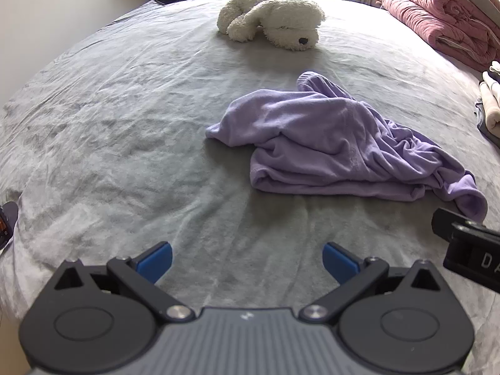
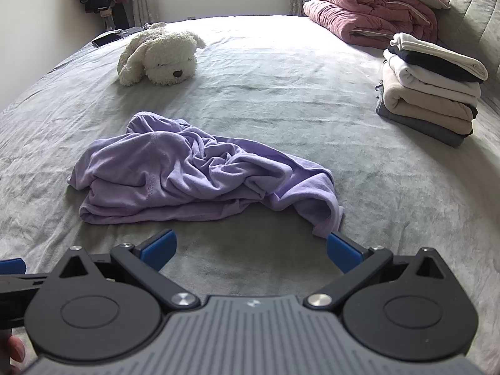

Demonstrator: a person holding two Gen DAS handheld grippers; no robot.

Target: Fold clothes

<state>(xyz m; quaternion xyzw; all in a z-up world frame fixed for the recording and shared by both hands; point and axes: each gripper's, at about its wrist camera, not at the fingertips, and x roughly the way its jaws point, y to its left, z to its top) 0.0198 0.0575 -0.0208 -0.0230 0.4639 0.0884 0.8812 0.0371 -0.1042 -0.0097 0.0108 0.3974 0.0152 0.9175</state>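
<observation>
A purple top (image 2: pixel 200 175) lies in a messy heap in the middle of the grey bed (image 2: pixel 281 87), not folded yet. The left gripper (image 1: pixel 247 261) is wide open and holds nothing. The right gripper (image 2: pixel 250 250) is wide open too, and one blue finger (image 2: pixel 342 248) is just beside the hanging end of the top. I think the first job is to spread the top flat. It is best to pinch two far-apart edges, lift, and pull gently so the wrinkles go away. The soft cloth may slip or bunch. A pile of folded clothes (image 2: pixel 431 90) waits to the right, and a toy dog (image 2: pixel 159 57) lies farther back.
</observation>
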